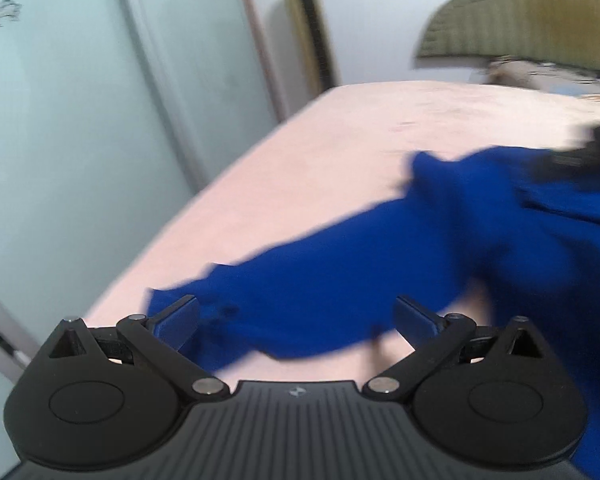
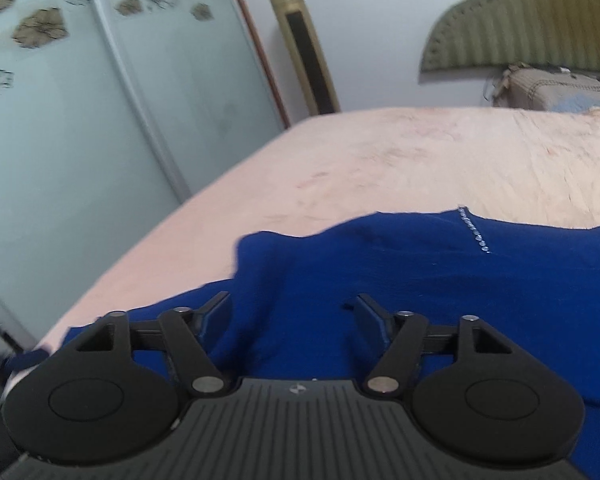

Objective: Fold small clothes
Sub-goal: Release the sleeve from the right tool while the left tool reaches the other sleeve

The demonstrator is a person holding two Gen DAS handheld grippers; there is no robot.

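Observation:
A royal-blue garment (image 1: 380,264) lies spread on a pink bed (image 1: 340,140). In the left wrist view one long part of it, like a sleeve, reaches toward the near left edge. My left gripper (image 1: 296,316) is open and empty, its jaws wide apart just above that sleeve end. In the right wrist view the garment (image 2: 420,272) shows a short row of shiny studs (image 2: 474,232). My right gripper (image 2: 294,314) is open and empty, hovering over the blue cloth. A dark blurred shape (image 1: 596,144) at the right edge of the left view may be the other gripper.
The bed's left edge (image 2: 148,236) drops off beside pale glass wardrobe doors (image 2: 80,100) with flower prints. A gold tower unit (image 2: 304,44) stands at the wall. A green padded headboard (image 2: 532,20) and a pillow (image 2: 560,88) are at the far right.

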